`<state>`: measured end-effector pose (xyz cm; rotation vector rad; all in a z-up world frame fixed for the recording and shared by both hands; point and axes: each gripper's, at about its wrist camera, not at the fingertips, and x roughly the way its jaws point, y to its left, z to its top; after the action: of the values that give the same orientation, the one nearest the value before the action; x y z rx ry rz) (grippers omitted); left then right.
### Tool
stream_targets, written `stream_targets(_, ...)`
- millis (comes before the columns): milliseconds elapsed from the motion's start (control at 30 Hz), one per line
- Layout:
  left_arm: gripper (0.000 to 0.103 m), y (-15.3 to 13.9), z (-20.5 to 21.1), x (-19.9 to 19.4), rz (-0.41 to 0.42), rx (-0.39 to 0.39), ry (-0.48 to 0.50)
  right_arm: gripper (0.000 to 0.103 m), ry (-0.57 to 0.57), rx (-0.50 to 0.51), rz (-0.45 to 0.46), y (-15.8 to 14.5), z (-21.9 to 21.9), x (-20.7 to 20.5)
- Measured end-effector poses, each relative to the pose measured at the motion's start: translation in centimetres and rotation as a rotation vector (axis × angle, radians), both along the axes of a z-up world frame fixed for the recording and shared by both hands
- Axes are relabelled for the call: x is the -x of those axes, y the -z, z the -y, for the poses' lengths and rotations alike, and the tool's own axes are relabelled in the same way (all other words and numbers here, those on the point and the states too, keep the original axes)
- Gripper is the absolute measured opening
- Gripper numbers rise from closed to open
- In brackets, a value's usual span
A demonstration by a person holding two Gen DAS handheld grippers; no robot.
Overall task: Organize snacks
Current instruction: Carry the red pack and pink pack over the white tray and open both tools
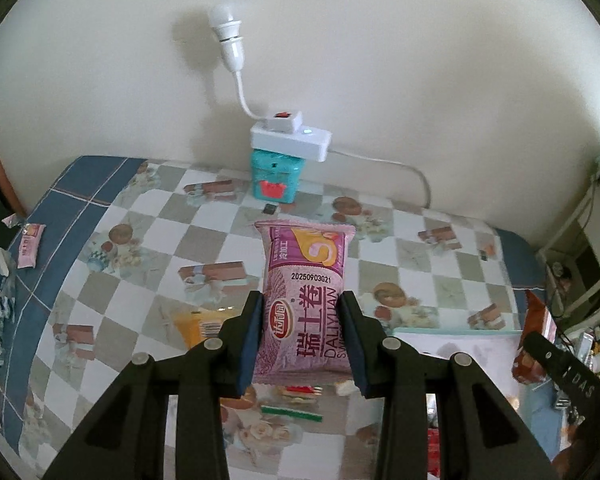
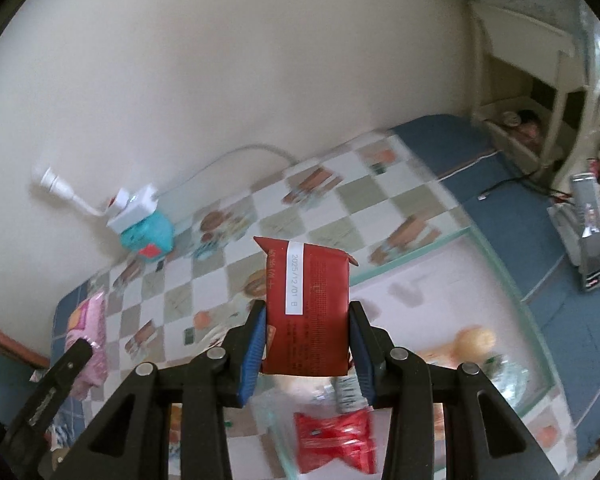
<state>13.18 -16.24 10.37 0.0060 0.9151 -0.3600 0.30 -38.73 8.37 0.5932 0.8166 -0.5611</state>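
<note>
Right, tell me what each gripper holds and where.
Left gripper: pink Swiss roll packet, gripped across its lower half. Right gripper: red snack packet, across its lower half.

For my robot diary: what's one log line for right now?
left gripper: shut on pink snack pack | right gripper: shut on red snack pack | both packs lifted

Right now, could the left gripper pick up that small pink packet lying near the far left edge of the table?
Probably not yet: the left gripper is shut on the pink Swiss-roll packet, so it's occupied. The small pink packet itself lies uncovered.
</note>
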Motion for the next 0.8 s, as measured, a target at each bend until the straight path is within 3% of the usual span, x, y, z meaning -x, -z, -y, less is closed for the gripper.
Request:
stream_targets(500, 0.04, 1.5, 9.1, 4.9, -0.003, -0.066, 0.18, 0.042, 0.184, -0.033, -0.038, 1.1, 7.2, 5.3)
stream_targets(800, 0.04, 5.4, 14.5, 7.8, -0.006, -0.138, 0.296, 0.042, 0.19, -0.101, -0.131, 5.3, 8.8, 5.1)
